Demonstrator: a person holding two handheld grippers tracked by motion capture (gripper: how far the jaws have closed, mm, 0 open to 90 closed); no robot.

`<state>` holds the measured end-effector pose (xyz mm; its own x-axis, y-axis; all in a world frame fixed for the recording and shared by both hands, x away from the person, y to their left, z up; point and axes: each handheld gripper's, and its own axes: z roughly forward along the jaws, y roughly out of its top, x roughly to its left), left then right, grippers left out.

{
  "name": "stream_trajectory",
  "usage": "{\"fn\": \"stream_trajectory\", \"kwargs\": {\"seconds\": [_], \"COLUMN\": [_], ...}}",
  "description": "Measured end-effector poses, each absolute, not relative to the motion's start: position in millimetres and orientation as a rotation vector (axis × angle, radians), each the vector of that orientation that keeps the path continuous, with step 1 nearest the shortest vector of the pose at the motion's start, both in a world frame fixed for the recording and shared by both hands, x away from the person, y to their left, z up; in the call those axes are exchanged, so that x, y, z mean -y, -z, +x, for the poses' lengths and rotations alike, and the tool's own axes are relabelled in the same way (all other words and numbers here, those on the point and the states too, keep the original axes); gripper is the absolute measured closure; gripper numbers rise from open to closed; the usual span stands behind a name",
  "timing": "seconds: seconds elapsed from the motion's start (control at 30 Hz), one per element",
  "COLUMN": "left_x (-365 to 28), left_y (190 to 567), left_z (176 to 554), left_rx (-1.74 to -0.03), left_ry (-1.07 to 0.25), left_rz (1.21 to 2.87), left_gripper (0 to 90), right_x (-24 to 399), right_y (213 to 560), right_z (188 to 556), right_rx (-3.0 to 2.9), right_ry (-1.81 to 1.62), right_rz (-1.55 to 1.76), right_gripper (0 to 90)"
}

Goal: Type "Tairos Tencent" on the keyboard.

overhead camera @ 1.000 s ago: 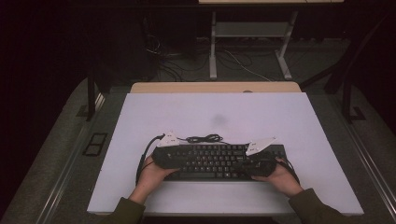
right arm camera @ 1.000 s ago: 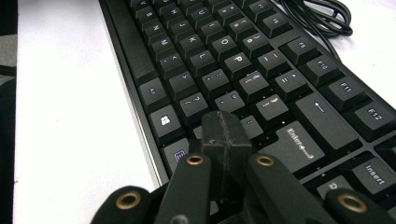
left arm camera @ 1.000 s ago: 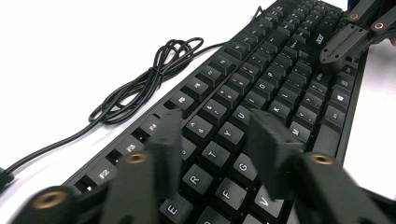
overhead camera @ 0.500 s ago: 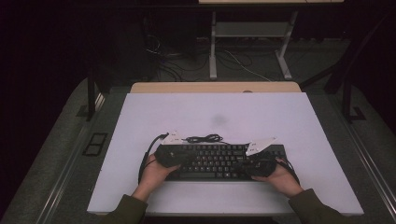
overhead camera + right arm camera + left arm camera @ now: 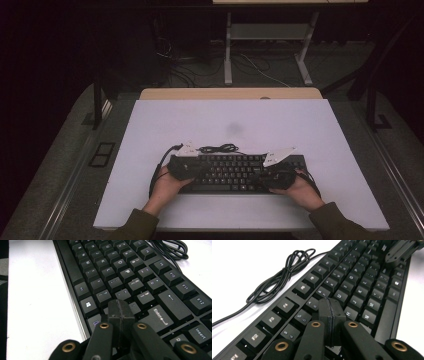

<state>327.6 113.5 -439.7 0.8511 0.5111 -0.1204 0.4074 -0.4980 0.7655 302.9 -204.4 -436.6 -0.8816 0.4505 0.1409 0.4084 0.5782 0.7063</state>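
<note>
A black keyboard (image 5: 235,172) lies on the near half of the white table (image 5: 310,125), set across it, with its black cable (image 5: 218,148) bunched in a loose coil on the table just beyond its far edge. The person leans in from the near side with a gripper in each hand. The left gripper (image 5: 329,305) hovers over the keyboard's left part — its jaws have just been closing and now sit pressed flat together, nothing between them, tips above the row with the G and H keys. The right gripper (image 5: 119,308) is over the keyboard's right part, jaws likewise pressed together and empty, tips above the keys near the Enter key (image 5: 160,316). Whether either tip actually touches a key I cannot tell from here.
</note>
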Motion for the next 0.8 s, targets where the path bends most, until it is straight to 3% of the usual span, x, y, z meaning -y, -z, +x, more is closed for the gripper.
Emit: {"fn": "stream_trajectory", "kwargs": {"seconds": [0.43,0.8], "left_x": [-115.4,-120.5], "left_y": [434.8,430.2], "left_z": [325.8,319.2], "left_rx": [-0.66,-0.653], "left_ry": [-0.154,-0.164], "left_rz": [2.136,2.126], "left_gripper": [87.5,59.6], "right_x": [204.6,204.9], "right_y": [436.5,436.1], "right_z": [303.2,303.2], "right_rx": [-2.744,-2.742], "right_ry": [-1.204,-1.199], "right_rz": [0.746,0.747], "right_gripper": [89.3,89.3]}}
